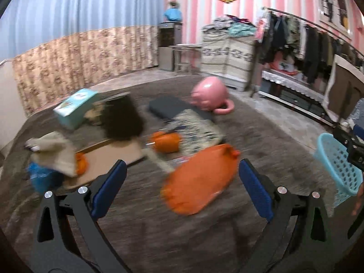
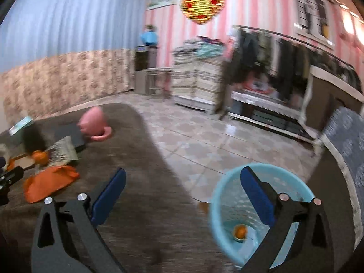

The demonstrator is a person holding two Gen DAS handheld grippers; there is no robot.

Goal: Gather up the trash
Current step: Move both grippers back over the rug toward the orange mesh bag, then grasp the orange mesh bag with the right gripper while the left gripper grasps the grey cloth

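Trash is seen scattered on the brown carpet (image 1: 141,227): an orange plastic bag (image 1: 200,179) lies just ahead of the left gripper (image 1: 182,182), whose jaws are spread wide and empty. The right gripper (image 2: 183,187) is likewise held wide open over a light blue perforated basket (image 2: 218,207), in which a small orange item (image 2: 240,231) rests. No writing can be read through the blur.

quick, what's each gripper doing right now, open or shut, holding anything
Left gripper: open, holding nothing, over the orange bag.
Right gripper: open, holding nothing, by the blue basket.
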